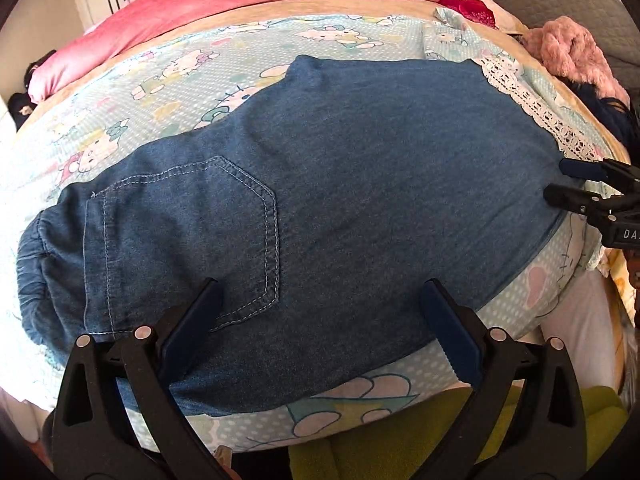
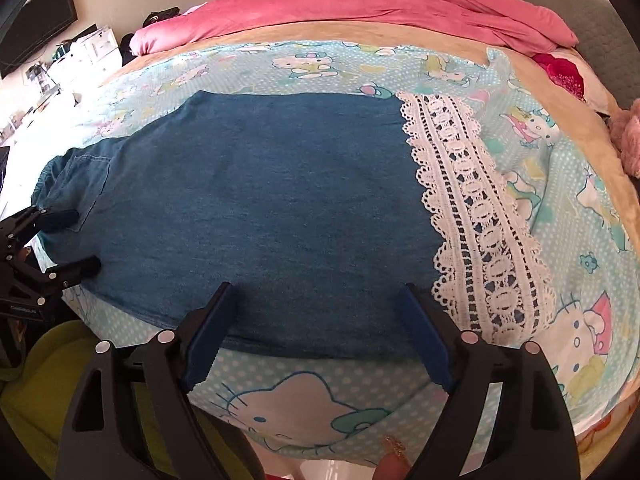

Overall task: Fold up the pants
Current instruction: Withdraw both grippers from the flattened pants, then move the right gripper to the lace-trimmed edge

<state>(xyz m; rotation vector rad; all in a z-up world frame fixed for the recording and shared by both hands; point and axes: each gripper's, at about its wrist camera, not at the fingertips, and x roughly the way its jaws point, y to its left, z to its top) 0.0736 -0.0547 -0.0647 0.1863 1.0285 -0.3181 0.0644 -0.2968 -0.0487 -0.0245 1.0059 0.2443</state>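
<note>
Blue denim pants (image 1: 360, 184) lie flat across the bed, folded leg over leg, with a back pocket (image 1: 188, 240) up near the waistband at the left. A white lace hem (image 2: 472, 208) ends the legs at the right. My left gripper (image 1: 320, 286) stands open above the near edge by the pocket, and nothing is pinched between its fingers. It also shows at the left edge of the right wrist view as the left gripper (image 2: 85, 241). My right gripper (image 2: 316, 287) is open over the near edge close to the lace. The left wrist view has the right gripper (image 1: 557, 179) at its right side.
The pants rest on a light-blue cartoon-cat sheet (image 2: 304, 60). A pink blanket (image 2: 380, 4) is bunched along the far side. A pink fluffy item (image 1: 568, 52) sits at the far right corner. A yellow-green fabric (image 1: 400, 440) lies below the bed's near edge. A cluttered desk (image 2: 72, 60) stands at the left.
</note>
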